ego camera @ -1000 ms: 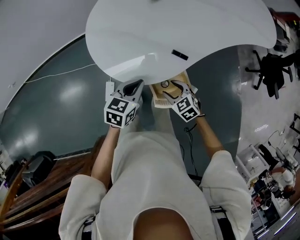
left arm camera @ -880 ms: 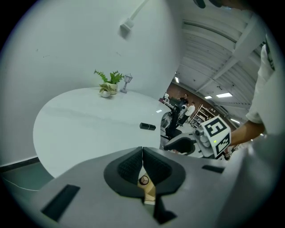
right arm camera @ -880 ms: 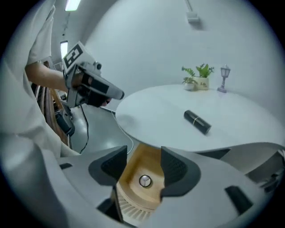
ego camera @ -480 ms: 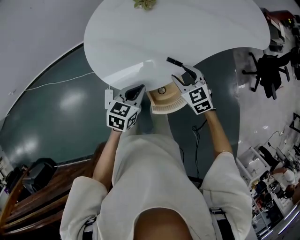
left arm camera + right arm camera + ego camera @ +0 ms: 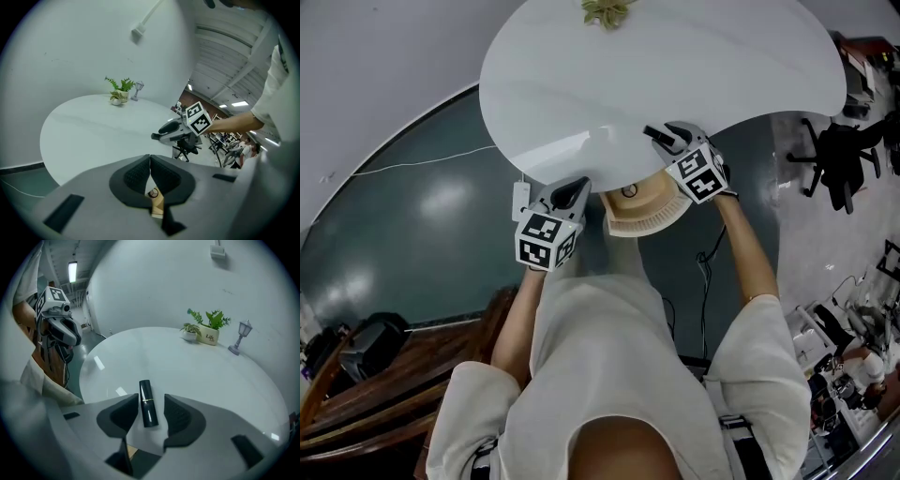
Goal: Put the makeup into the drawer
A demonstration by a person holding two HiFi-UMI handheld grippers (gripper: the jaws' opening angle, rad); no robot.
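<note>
A black lipstick tube [image 5: 146, 403] lies on the white round table [image 5: 609, 84] near its front edge. My right gripper [image 5: 150, 397] straddles it; the jaws have just been closing, but a gap shows on each side of the tube. In the head view the right gripper [image 5: 661, 136] reaches over the table rim above the open wooden drawer [image 5: 642, 220]. My left gripper [image 5: 572, 192] sits at the table edge left of the drawer, pads together [image 5: 150, 159] with nothing seen between them. A sliver of the drawer [image 5: 157, 204] shows below its jaws.
A small potted plant [image 5: 208, 336] and a tiny lamp ornament [image 5: 239, 341] stand at the table's far side. A black office chair [image 5: 839, 150] is to the right. Wooden furniture [image 5: 375, 375] is at lower left, and a cable [image 5: 412, 159] runs across the dark floor.
My right gripper has moved from above the drawer up and right onto the table, and its jaws now stand on either side of the lipstick. The left gripper has stayed put.
</note>
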